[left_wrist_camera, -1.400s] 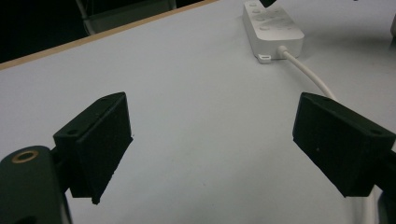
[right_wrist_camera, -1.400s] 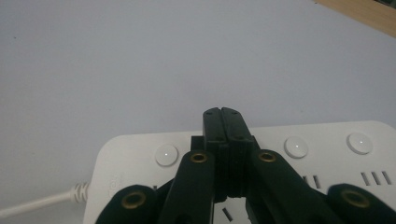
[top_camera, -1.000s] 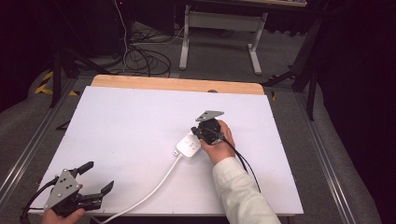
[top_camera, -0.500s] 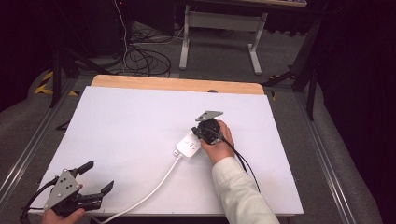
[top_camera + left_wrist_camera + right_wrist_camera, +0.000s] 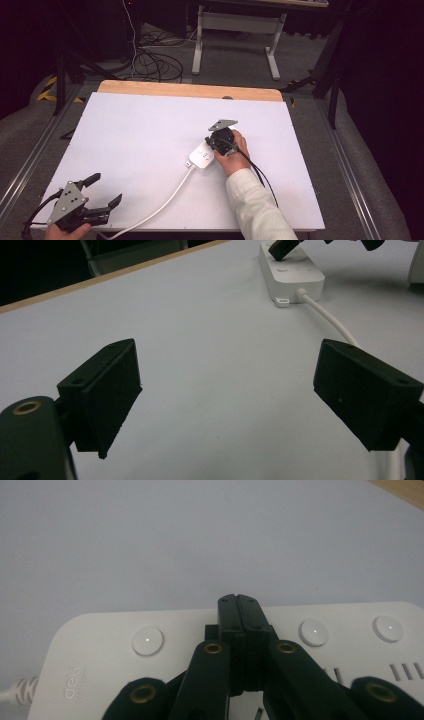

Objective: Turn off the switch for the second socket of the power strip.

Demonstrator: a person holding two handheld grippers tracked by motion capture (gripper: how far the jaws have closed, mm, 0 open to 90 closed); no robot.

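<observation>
The right gripper [image 5: 214, 141] has its jaws closed together, tips down on the white power strip [image 5: 202, 157], perhaps pressing a button. The strip lies near the worktop [image 5: 140, 130] centre. The left gripper [image 5: 102, 191], at seven o'clock, stands wide open, holding nothing.

The right gripper [image 5: 239, 602] hides a button at the power strip's [image 5: 100, 630] middle; its cord [image 5: 150, 212] exits at six o'clock.
</observation>
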